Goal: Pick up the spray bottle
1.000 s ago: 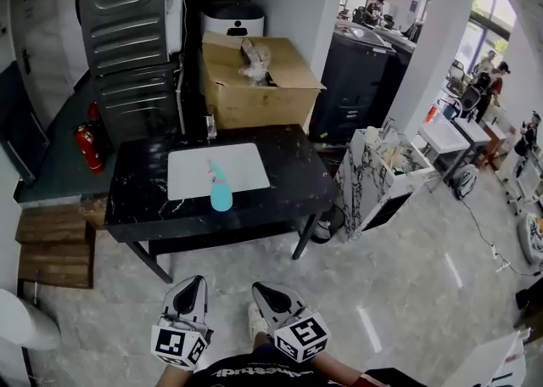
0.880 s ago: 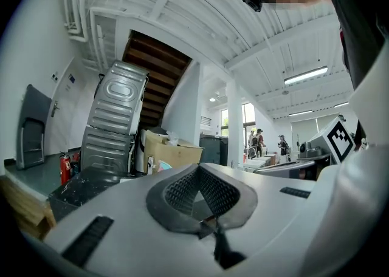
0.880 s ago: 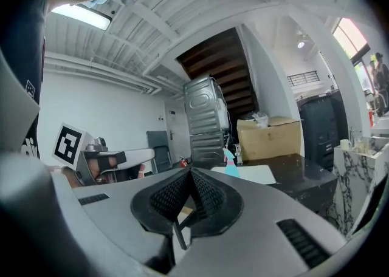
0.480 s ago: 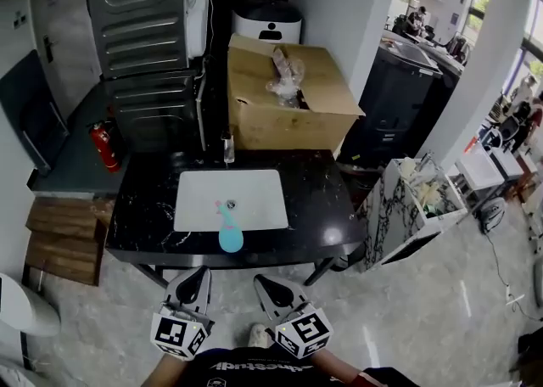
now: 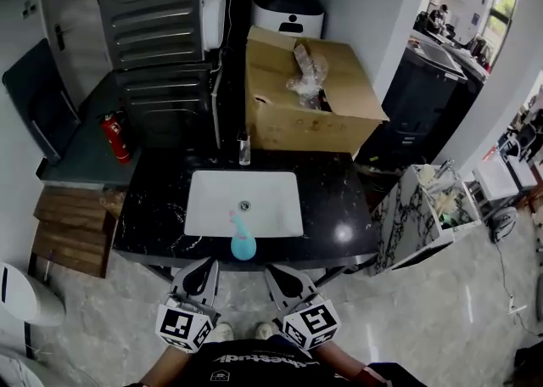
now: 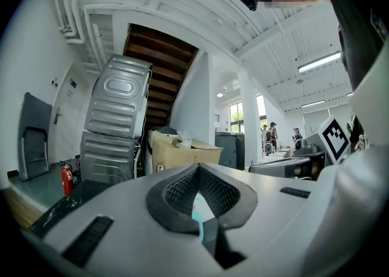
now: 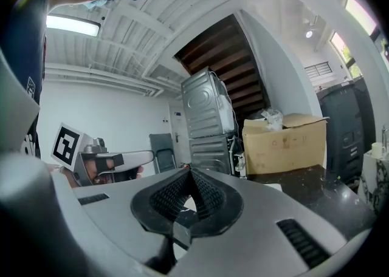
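Spray bottle (image 5: 243, 246): teal body, pink nozzle, upright on the black marble table (image 5: 339, 207). It stands at the 6 o'clock edge of the white basin (image 5: 271, 194), close to the table's front edge. We cannot tell whether its base rests on the basin's rim or just in front of it.

Left gripper (image 5: 206, 266) sits at 7 o'clock from the bottle and right gripper (image 5: 274, 273) at 5 o'clock. Both are in front of the table's edge, clear of the bottle, and point toward 12 o'clock.

Left gripper view: the ribbed pads (image 6: 177, 192) meet at their tips, jaws pressed together, with nothing gripped. We see a sliver of teal through the gap under the tips; that is the bottle, lying beyond the jaws.

Right gripper view: the pads (image 7: 165, 200) are likewise pressed together at the tips and hold nothing.

Surroundings, taken from the basin:
- 12 o'clock, just behind it on the table: a small clear container (image 5: 244, 149).
- 12 to 1 o'clock, behind the table: an open cardboard box (image 5: 339, 101) with crumpled clear plastic (image 5: 307, 71) on top.
- 11 o'clock: a grey ribbed metal machine (image 5: 157, 29).
- 10 o'clock: a red fire extinguisher (image 5: 114, 136) beside the machine.
- 9 o'clock: wooden planks (image 5: 72, 232) beside the table's end.
- 3 o'clock: a white marble-patterned cabinet (image 5: 411, 228) just beside the table.
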`<state>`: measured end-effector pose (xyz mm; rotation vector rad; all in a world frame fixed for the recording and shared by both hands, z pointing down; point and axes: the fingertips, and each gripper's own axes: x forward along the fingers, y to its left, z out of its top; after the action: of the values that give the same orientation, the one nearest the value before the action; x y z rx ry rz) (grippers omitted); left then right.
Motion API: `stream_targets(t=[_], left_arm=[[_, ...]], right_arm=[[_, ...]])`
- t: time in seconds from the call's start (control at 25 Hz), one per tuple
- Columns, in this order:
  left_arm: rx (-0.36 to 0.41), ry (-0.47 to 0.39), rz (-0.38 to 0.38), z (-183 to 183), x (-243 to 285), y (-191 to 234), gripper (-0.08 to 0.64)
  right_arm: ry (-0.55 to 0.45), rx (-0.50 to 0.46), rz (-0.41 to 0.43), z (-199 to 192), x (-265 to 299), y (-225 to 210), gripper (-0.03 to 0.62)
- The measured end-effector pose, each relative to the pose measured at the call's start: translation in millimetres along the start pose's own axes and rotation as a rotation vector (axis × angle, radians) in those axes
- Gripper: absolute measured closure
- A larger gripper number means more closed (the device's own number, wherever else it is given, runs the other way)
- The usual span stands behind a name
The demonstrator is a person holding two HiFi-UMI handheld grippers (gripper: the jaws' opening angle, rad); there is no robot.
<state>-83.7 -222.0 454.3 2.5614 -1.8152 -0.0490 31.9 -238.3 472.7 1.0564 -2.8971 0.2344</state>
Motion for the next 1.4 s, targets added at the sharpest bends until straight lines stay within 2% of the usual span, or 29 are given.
stream_targets(t=[0.4, 0.64, 0.76, 1.2, 1.4], left_arm=[[-0.038, -0.015, -0.018, -1.1, 2.5, 31.9, 0.545], [-0.044, -0.008, -0.03, -6.9, -2.4, 39.4, 0.545], [-0.054, 0.0, -0.018, -12.1, -5.2, 45.8, 0.545], [-0.052, 0.032, 0.004, -21.2, -11.4, 59.5, 0.545], [-0.031, 0.027, 0.021, -19.8, -17.4, 67.8, 0.545]], right_arm=[[-0.042, -0.035, -0.014, 17.3, 27.1, 6.0, 0.552], [-0.024, -0.06, -0.005, 12.4, 44.4, 9.5, 0.549], [-0.018, -0.07, 0.001, 10.2, 51.8, 7.9, 0.493], [0.013, -0.071, -0.002, -4.4, 89.9, -10.3, 0.389], [0.016, -0.079, -0.007, -11.0, 108.8, -18.9, 0.373]])
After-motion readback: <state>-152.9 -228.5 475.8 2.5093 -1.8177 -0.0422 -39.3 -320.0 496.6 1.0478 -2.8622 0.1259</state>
